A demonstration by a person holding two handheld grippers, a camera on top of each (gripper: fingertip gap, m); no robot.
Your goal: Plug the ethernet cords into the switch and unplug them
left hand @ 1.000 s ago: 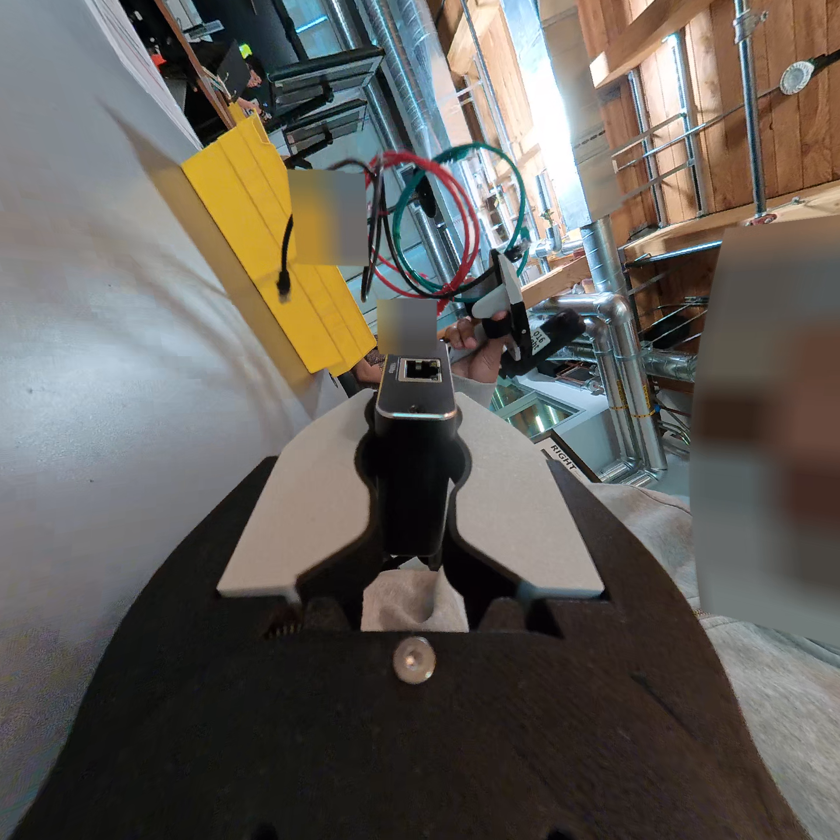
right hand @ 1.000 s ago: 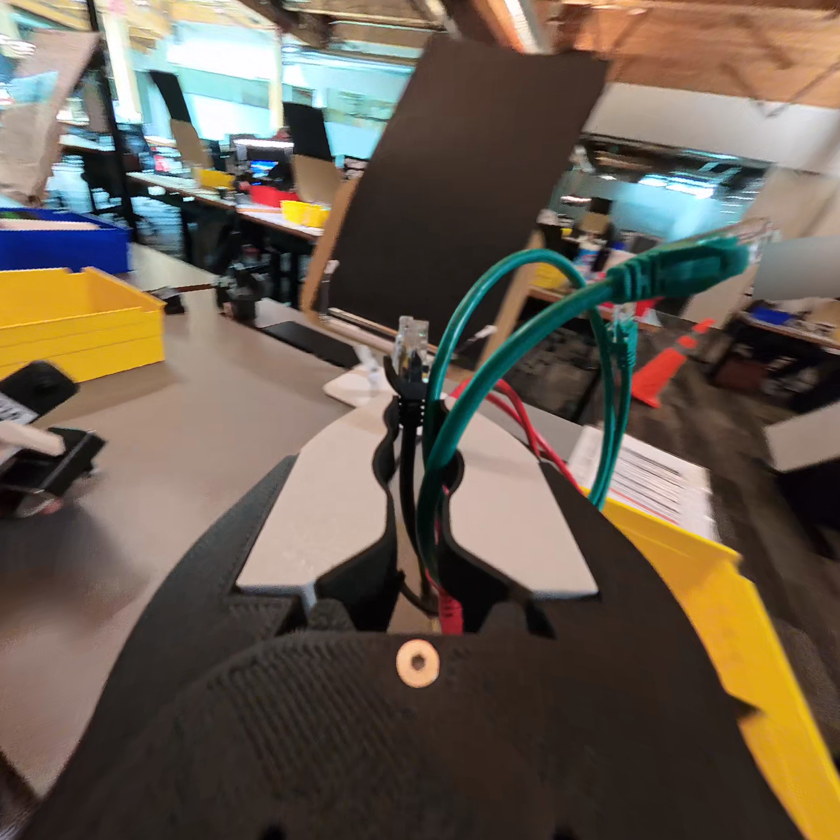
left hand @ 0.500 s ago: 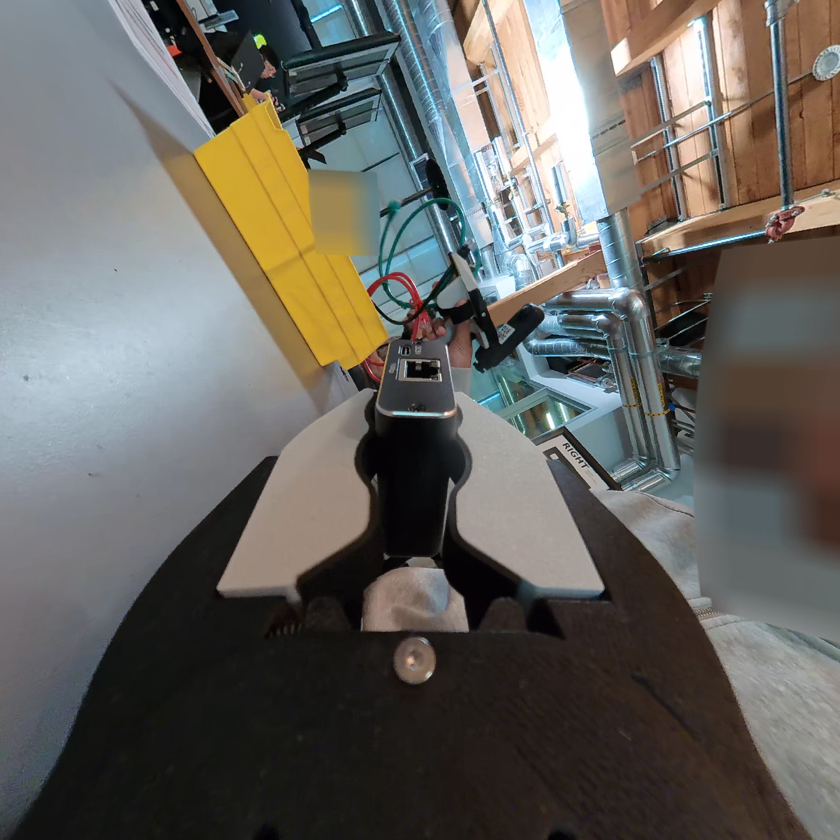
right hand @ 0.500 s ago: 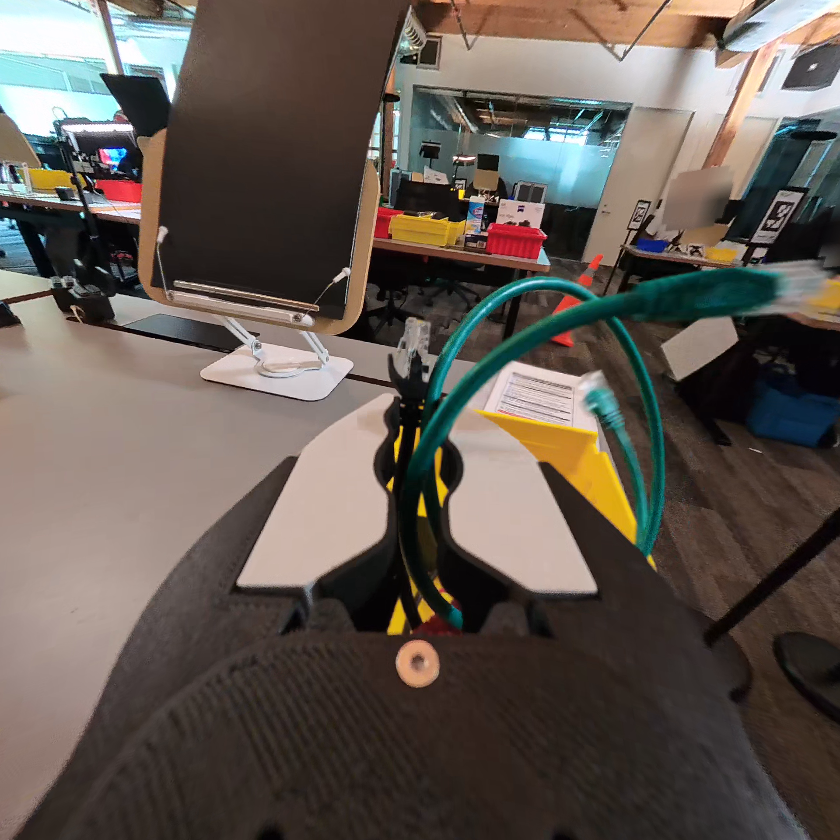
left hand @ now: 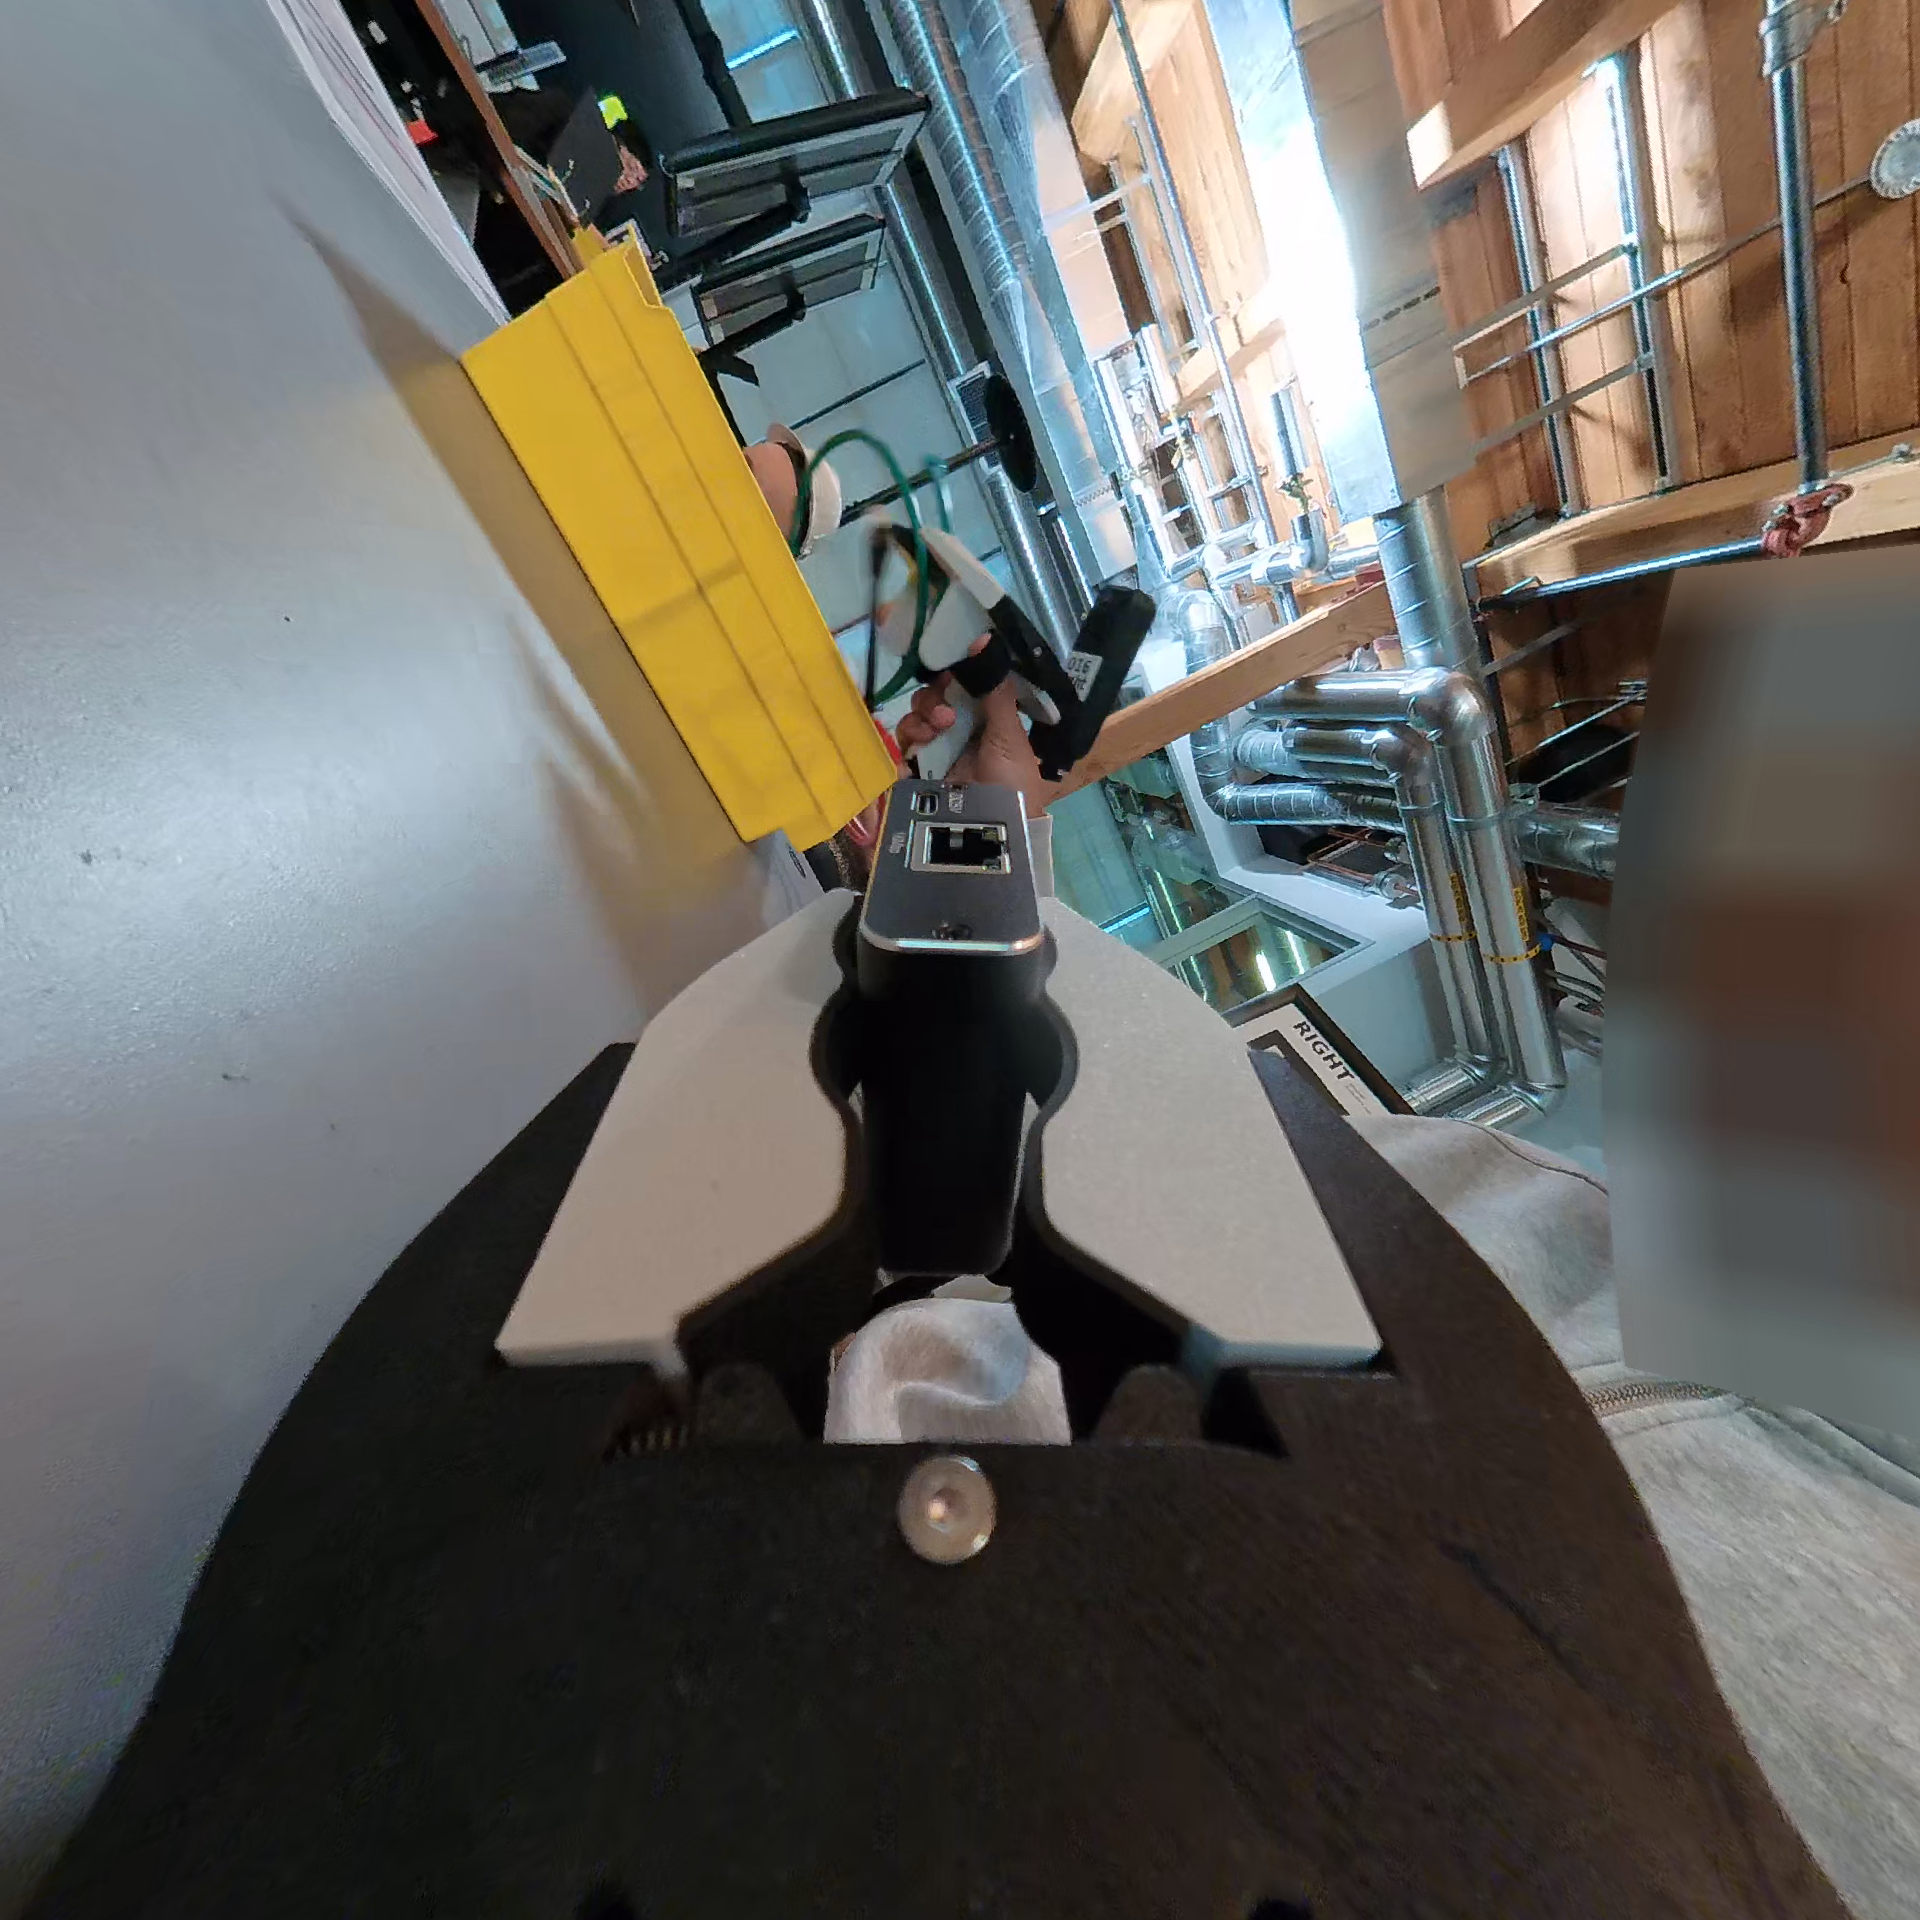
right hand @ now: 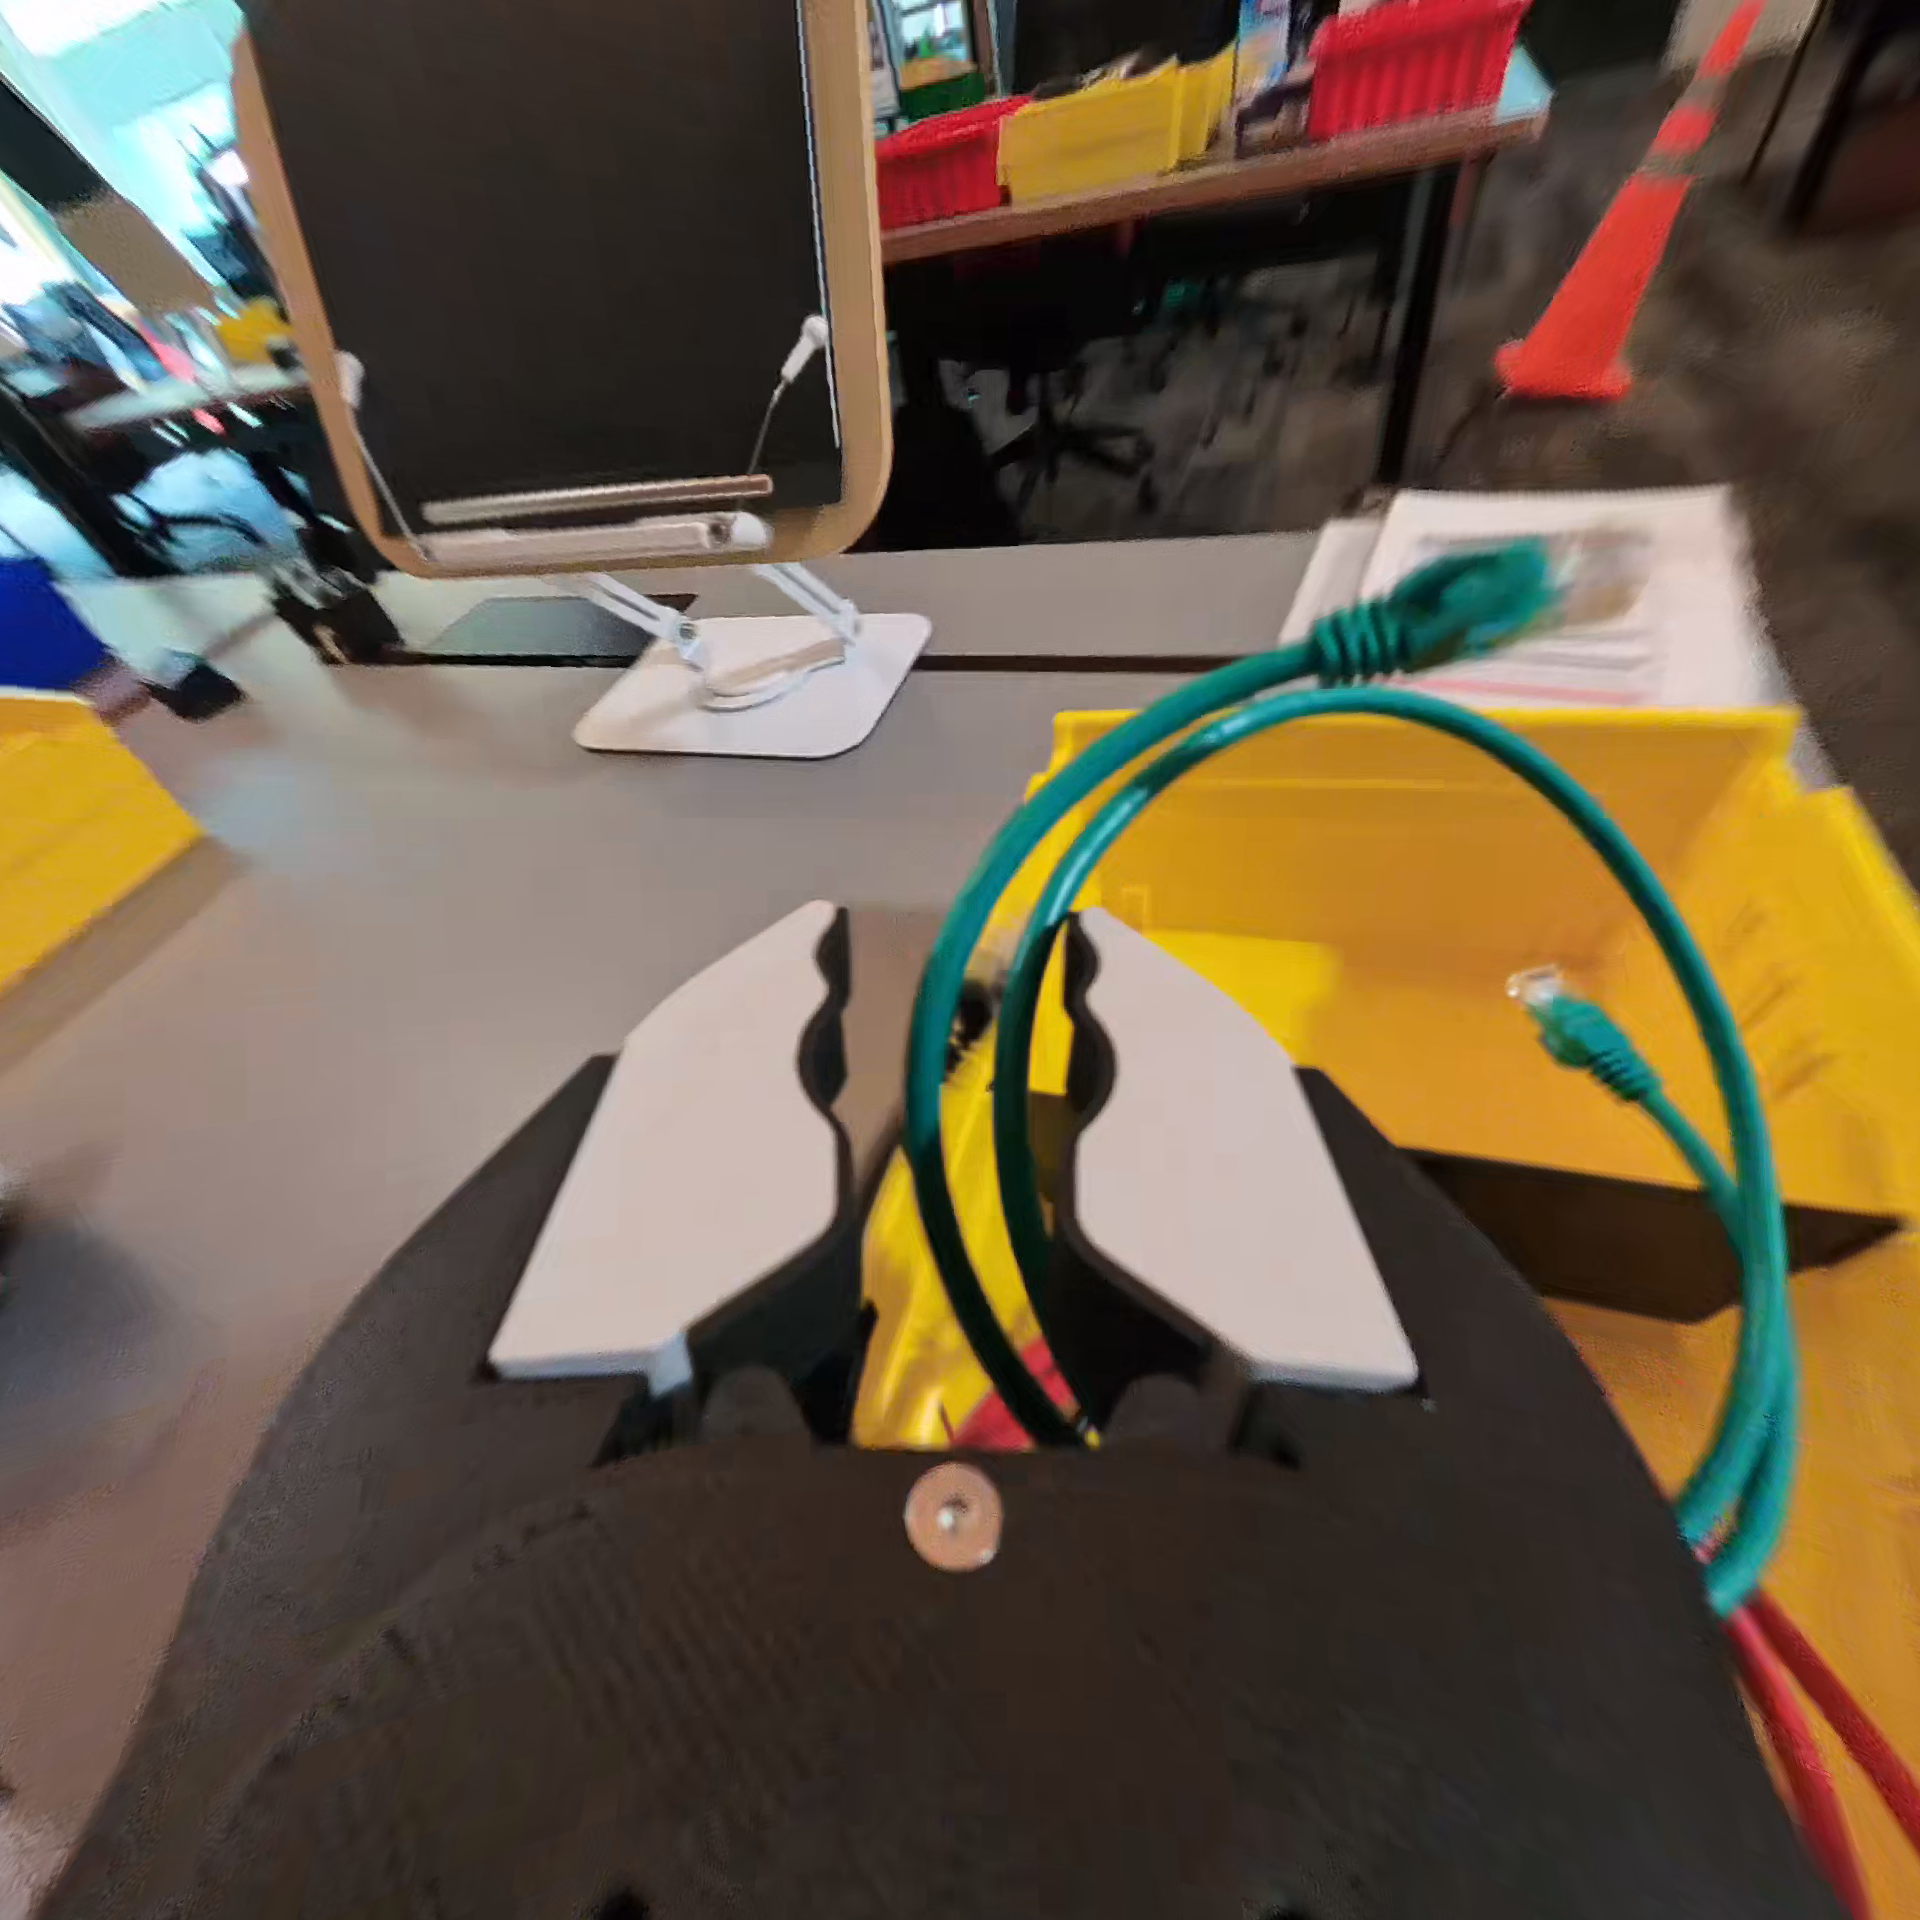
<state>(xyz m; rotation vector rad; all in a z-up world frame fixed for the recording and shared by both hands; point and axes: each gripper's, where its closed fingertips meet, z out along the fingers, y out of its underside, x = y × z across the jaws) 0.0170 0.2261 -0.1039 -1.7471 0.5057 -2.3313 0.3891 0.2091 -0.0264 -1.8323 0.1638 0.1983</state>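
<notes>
My left gripper (left hand: 951, 935) is shut on a black switch (left hand: 951, 1091), held in the air with its ethernet port (left hand: 961, 847) facing away from me. My right gripper (right hand: 956, 925) is open, its jaws well apart. A looped green ethernet cord (right hand: 1662, 935) hangs loose through the gap between them, over a yellow bin (right hand: 1403, 831). One green plug (right hand: 1475, 603) sticks up; the other (right hand: 1569, 1029) dangles in the bin. Red cord (right hand: 1808, 1704) trails at lower right. In the left wrist view the right gripper (left hand: 945, 613) shows beside the bin (left hand: 665, 582) with the green cord (left hand: 894, 488).
A dark board on a white stand (right hand: 758, 686) sits at the back of the grey table (right hand: 312, 987). A printed sheet (right hand: 1558, 582) lies behind the bin. Another yellow bin (right hand: 73, 810) is at the left edge. An orange cone (right hand: 1600, 270) stands on the floor beyond.
My right gripper has opened and let go of the cords, and has swung right and tipped down over the yellow bin. The black cord's plug no longer shows. The left gripper still holds the switch.
</notes>
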